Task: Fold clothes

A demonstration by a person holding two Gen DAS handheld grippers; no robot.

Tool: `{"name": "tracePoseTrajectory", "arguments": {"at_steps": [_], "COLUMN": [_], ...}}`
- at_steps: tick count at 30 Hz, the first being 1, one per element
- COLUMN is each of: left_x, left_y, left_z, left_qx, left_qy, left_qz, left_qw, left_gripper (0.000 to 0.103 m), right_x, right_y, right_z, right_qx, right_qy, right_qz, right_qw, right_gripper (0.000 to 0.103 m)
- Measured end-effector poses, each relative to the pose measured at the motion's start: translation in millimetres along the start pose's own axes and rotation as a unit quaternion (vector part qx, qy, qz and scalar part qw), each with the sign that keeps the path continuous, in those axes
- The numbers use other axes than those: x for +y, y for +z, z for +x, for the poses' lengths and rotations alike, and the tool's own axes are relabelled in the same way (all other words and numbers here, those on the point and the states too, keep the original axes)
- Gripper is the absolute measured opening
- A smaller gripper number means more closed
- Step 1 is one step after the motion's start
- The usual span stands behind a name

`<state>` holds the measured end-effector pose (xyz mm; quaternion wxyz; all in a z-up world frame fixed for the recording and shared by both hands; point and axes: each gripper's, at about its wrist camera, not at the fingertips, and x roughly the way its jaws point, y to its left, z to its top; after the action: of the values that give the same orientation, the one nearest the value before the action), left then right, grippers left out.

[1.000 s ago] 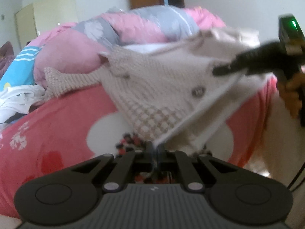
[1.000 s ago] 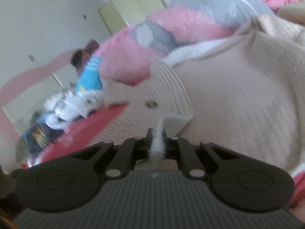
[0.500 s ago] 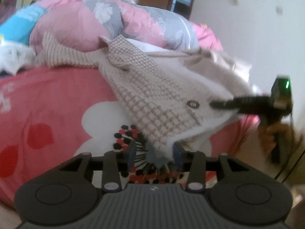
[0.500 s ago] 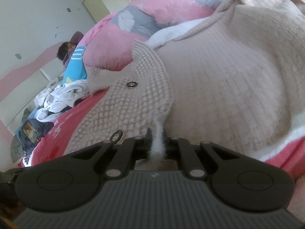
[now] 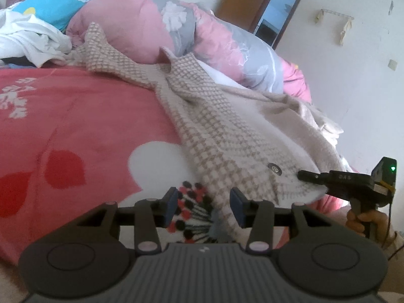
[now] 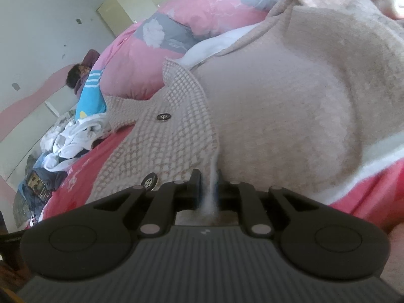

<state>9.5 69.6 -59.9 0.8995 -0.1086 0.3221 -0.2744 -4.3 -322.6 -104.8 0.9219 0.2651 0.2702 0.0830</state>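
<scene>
A beige checked cardigan (image 5: 227, 131) lies spread across the red bed cover (image 5: 88, 126), one sleeve reaching toward the back left. My left gripper (image 5: 204, 207) is opening, and the cardigan's lower corner lies loose by its right finger with no pad pressing it. In a person's hand (image 5: 363, 219), my right gripper (image 5: 303, 176) pinches the white fuzzy hem next to a dark button (image 5: 274, 168). The right wrist view shows the cardigan (image 6: 277, 101) filling the frame. There the right gripper (image 6: 207, 184) has the hem standing between its jaws as they start opening.
A rolled pink and grey duvet (image 5: 141, 25) lies along the back of the bed. A heap of white and blue clothes (image 5: 30, 40) sits at the far left. Behind stand a white wall and a brown door (image 5: 242, 0).
My left gripper let go of the cardigan's hem, opened and rolled level. The cardigan dropped from hanging in the air to lying flat on the bed. The right gripper sank a little with the hem.
</scene>
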Motion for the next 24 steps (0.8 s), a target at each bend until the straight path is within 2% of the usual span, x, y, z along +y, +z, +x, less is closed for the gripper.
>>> {"name": "tracePoseTrajectory", "arguments": {"at_steps": [9, 12, 20, 24], "left_x": [-15, -16, -10, 7], "left_y": [5, 12, 49, 83], "left_z": [22, 28, 57, 77], "left_qx": [0.003, 0.001, -0.004, -0.011], "left_qy": [-0.003, 0.003, 0.030, 0.037], "left_qz": [0.026, 0.035, 0.041, 0.030], "left_qw": [0.9997, 0.9994, 0.9987, 0.9988], "left_gripper": [0.047, 0.047, 0.049, 0.054], "right_x": [-3, 2, 33, 50], "right_y": [13, 20, 46, 74], "right_z": [-19, -20, 5, 22], "right_qx": [-0.038, -0.044, -0.023, -0.006], "right_qy": [-0.036, -0.020, 0.011, 0.026], "right_qz": [-0.004, -0.007, -0.048, -0.069], "right_qw": [0.999, 0.999, 0.999, 0.997], "right_gripper": [0.014, 0.014, 0.015, 0.024]}}
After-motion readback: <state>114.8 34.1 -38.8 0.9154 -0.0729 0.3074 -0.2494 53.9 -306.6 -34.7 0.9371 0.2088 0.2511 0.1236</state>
